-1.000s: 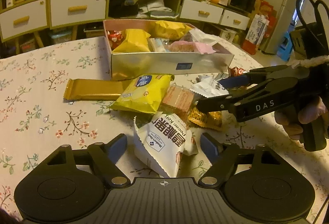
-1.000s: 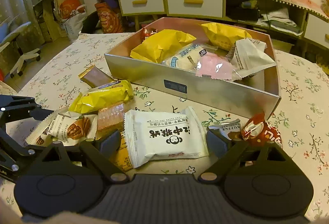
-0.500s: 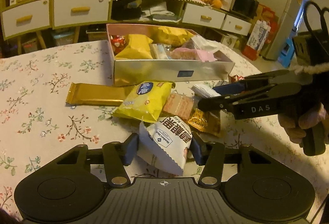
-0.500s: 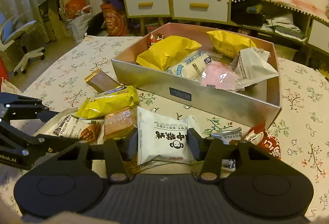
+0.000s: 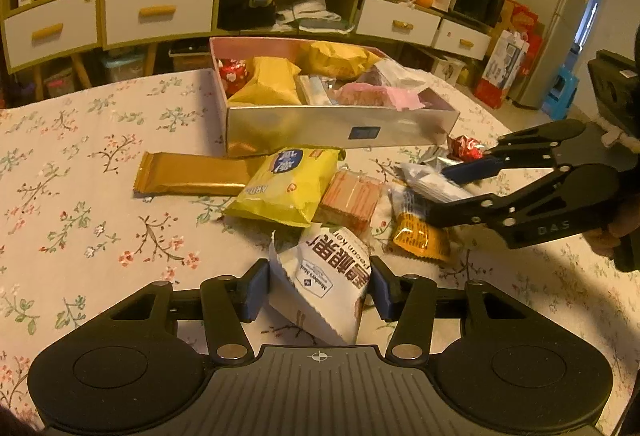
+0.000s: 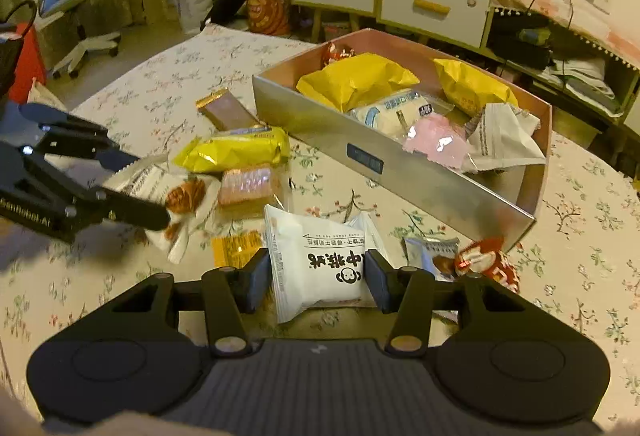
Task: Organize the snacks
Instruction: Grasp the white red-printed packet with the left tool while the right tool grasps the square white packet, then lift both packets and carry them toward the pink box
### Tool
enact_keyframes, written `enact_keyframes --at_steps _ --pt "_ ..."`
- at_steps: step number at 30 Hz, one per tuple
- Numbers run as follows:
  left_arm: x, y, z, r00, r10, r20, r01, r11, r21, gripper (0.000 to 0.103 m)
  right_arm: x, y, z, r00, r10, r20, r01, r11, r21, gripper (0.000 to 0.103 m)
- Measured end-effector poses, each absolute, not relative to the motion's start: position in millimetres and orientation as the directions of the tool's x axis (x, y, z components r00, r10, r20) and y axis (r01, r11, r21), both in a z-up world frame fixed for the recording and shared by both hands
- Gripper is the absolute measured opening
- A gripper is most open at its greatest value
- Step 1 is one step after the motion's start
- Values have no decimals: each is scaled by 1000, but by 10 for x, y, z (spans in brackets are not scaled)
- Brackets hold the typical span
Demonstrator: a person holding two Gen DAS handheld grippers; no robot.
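Left wrist view is showing two grippers: left gripper [image 5: 320, 290] is clamping one pecan packet [image 5: 326, 284]; right gripper [image 6: 316, 278] is clamping one white packet [image 6: 320, 264].

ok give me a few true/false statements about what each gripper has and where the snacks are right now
1. The left gripper is closed on the white pecan packet. True.
2. The right gripper is closed on a yellow bag. False: it grips the white monkey-face packet.
3. The silver box has no snacks in it. False: several packets lie inside, including the pink packet.
4. The gold bar lies on the tablecloth outside the box. True.
5. The red candy lies inside the box. False: it lies on the cloth by the box's near corner.
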State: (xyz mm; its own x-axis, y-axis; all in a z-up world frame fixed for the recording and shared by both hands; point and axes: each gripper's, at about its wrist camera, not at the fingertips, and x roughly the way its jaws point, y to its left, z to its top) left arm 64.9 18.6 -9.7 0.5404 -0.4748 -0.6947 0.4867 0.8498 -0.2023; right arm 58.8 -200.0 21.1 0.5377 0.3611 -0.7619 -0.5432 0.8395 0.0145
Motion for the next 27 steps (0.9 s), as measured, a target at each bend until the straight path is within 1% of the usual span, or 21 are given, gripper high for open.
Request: enact_keyframes --at_steps 4,5,8,14,19,21,23,25,26,27 --pt "635 195 -89 534 -472 -702 489 849 -199 50 554 -2057 214 531 343 -775 -531 847 11 55" --pt "629 192 -87 533 -470 -704 489 850 -196 50 546 -2065 217 529 340 -778 -523 852 16 59" --pt "613 186 -81 533 -465 -707 486 852 -194 50 536 -2094 233 520 327 -789 -496 868 33 63" --pt "586 172 -66 532 -468 -705 491 849 -193 51 584 -2206 304 514 329 -792 -386 913 129 71" --pt "580 127 -47 534 -463 -707 489 851 -188 51 739 -2283 339 512 338 -790 -245 939 243 73" --pt "576 115 -41 534 -461 -709 490 852 -185 51 811 -2277 322 495 314 -810 -175 949 261 74" --pt "572 101 -44 534 -456 -712 491 853 -177 52 846 -2250 281 476 261 -840 -111 965 237 73" --pt "566 92 -50 533 -451 -716 490 854 -173 52 857 -2200 241 468 224 -855 -92 974 205 72" --pt "566 90 -49 533 -450 -717 490 855 -172 52 856 -2157 221 465 206 -861 -102 979 179 66" --pt "564 89 -47 533 -448 -718 489 855 -171 52 847 -2108 202 463 186 -867 -118 982 148 63"
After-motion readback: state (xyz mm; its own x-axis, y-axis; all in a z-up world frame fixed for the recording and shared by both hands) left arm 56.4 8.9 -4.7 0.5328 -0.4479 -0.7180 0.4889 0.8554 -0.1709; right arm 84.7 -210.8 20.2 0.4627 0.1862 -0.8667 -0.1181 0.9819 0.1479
